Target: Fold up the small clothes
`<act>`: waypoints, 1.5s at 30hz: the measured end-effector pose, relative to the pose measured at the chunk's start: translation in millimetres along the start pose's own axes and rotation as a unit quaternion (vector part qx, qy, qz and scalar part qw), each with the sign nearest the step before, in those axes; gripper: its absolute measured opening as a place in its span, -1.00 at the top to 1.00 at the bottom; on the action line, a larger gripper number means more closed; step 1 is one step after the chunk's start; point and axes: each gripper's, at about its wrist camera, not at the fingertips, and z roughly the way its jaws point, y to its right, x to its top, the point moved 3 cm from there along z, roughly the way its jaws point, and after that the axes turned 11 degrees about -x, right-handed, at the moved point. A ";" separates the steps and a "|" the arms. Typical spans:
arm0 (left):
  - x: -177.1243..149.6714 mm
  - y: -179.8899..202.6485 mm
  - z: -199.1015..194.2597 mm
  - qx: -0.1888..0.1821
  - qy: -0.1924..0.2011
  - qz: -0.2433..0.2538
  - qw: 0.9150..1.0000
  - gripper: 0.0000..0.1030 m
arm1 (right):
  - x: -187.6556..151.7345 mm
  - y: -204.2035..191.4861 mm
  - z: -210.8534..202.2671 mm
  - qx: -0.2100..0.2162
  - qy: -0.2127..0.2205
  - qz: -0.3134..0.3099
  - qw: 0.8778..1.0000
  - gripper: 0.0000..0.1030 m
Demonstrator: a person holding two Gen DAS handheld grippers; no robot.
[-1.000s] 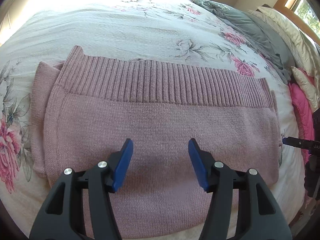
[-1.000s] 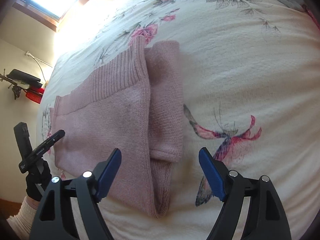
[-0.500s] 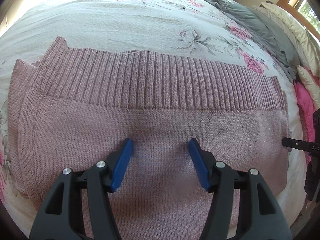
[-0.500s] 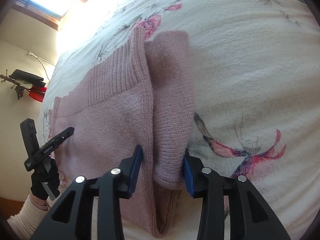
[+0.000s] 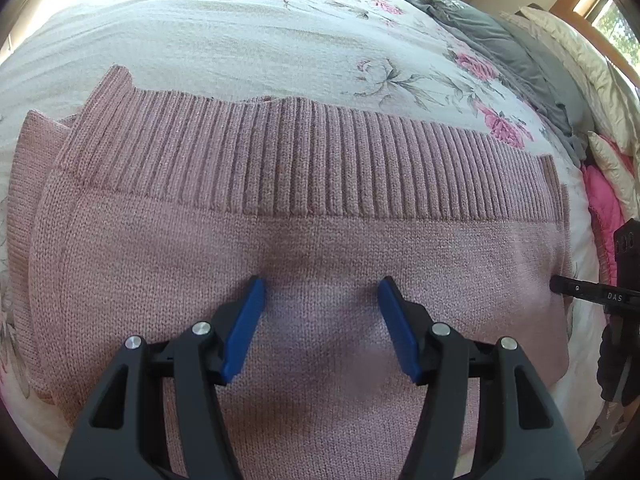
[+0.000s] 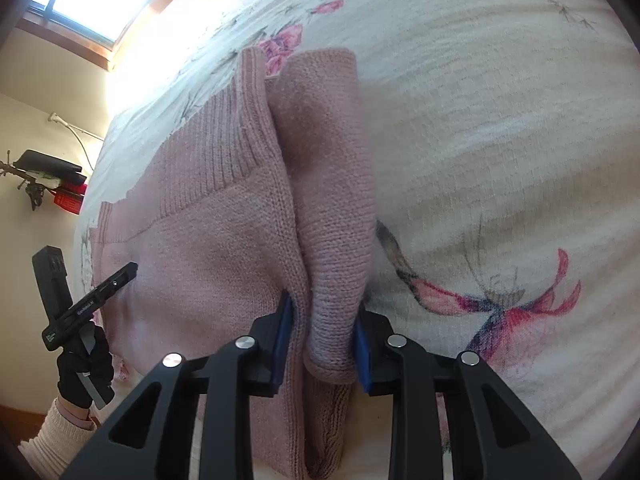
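Floral quilt [image 5: 280, 48], ribbed pink knit sweater [image 5: 320, 208], right gripper [image 6: 322, 340] pinching sleeve [image 6: 332, 240]

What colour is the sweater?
Dusty pink sweater, ribbed along one edge; clearest in the left wrist view.

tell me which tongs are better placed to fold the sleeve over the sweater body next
Right. The right tongs are closed on the pink sweater's sleeve, which lies along the body's edge on the floral bedspread. The left tongs are open over the middle of the body, gripping nothing.
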 end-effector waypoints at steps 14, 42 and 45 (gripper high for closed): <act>-1.0 -5.4 -44.3 -0.054 0.016 -0.031 0.998 -0.14 | 6.1 -84.3 -57.2 0.022 0.050 -0.045 0.998 0.70; 7.9 -10.0 -51.5 -0.167 0.017 -0.068 0.983 -0.14 | -42.1 -204.3 -66.7 -0.034 0.093 -0.233 0.967 -0.54; 11.3 -0.6 -48.0 -0.178 0.012 -0.064 0.982 -0.14 | -56.6 -178.2 -68.3 -0.047 0.074 -0.231 0.969 -0.58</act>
